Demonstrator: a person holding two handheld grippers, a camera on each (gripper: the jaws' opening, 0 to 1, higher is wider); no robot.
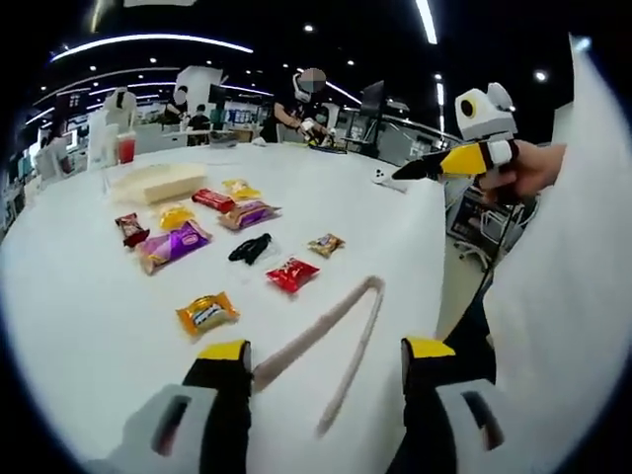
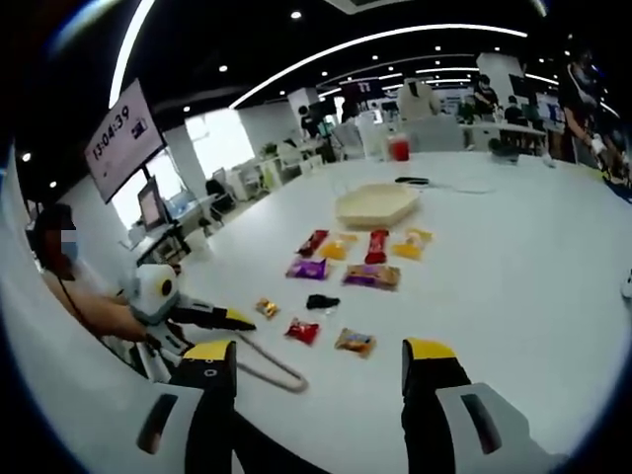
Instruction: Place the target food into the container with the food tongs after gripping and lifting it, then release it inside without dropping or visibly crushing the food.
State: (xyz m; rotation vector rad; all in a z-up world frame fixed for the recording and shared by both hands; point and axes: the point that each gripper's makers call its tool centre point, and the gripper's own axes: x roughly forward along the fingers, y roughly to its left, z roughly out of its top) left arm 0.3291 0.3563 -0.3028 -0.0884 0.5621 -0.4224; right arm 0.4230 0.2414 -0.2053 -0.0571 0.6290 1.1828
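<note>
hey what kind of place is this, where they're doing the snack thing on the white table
Probably a large open-plan office or lab. Rows of desks with monitors run beyond the white table, a wall screen shows a clock reading, and long ceiling light strips span a dark ceiling. People work at stations in the background.

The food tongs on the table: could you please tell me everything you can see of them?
The food tongs are pale beige and look like plastic: two long thin arms joined at a rounded bend. They lie flat on the white table, arms spread open, the bend pointing away from the left claw. They rest between that claw's open jaws without visibly touching them. No food touches them; a red snack packet lies close by.
</note>
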